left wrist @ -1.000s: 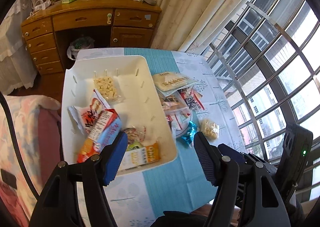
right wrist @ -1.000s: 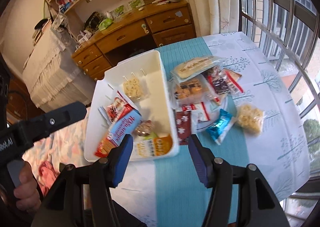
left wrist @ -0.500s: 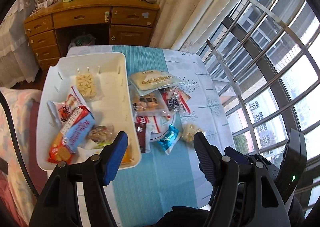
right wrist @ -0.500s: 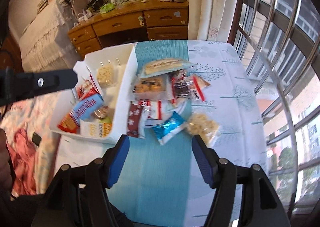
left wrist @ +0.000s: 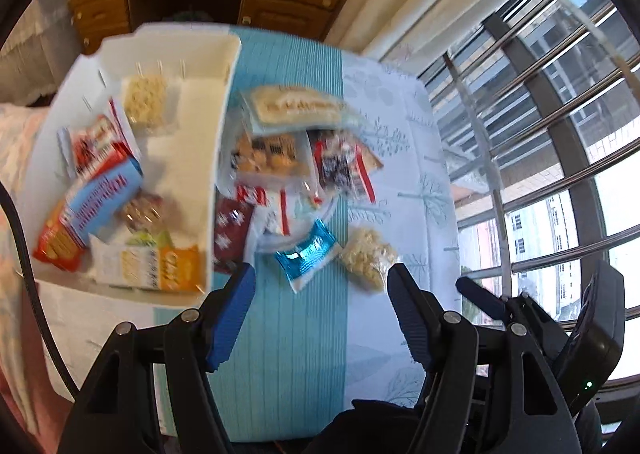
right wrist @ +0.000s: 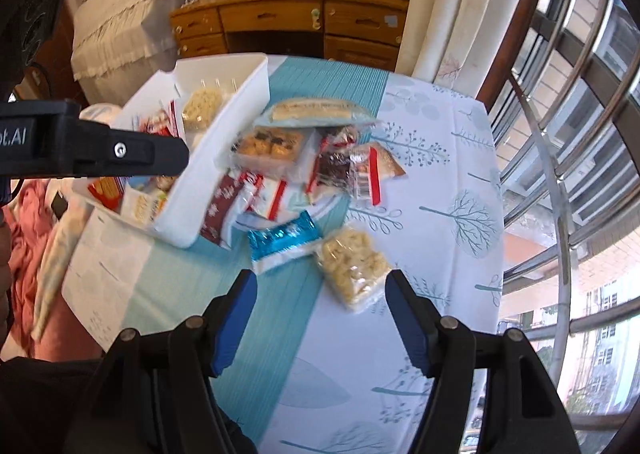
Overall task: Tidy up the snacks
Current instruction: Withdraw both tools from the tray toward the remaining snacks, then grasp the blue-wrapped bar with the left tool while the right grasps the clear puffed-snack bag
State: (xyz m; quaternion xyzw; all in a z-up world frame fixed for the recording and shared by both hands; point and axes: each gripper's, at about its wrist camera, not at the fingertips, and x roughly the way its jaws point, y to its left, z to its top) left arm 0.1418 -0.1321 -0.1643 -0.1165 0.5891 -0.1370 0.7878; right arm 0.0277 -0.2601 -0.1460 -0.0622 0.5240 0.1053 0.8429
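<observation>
Both cameras have closed in on the snacks since the earlier frames, so the loose packets now sit just ahead of the fingertips, and the left wrist view is smeared with motion. Left gripper (left wrist: 320, 286) hangs with its jaws spread wide and nothing between them, above the teal runner (left wrist: 304, 354) near the table's near edge. Right gripper (right wrist: 318, 294) is likewise released and empty, its fingers framing the clear bag of pale puffs (right wrist: 354, 268) that lies on the white tree-print cloth (right wrist: 448, 189). Just left of that bag, touching or nearly so, lies the shiny blue packet (right wrist: 282, 240) on the runner. Behind them a loose heap covers the middle of the table: a dark red packet with white stars (right wrist: 218, 209) against the bin's wall, a clear tray of brown cookies (right wrist: 268, 147), a dark wrapped cake with red stripes (right wrist: 340, 169), and a long pale biscuit packet (right wrist: 316, 109) at the far side. White bin (left wrist: 216, 157) stands on the table's left half and already holds 1 puff bag (left wrist: 144, 97), a blue carton (left wrist: 102, 201), a red cracker packet (left wrist: 54, 242) and an orange-and-white packet (left wrist: 160, 266). A wooden desk (right wrist: 288, 19) stands beyond the table's far edge.
</observation>
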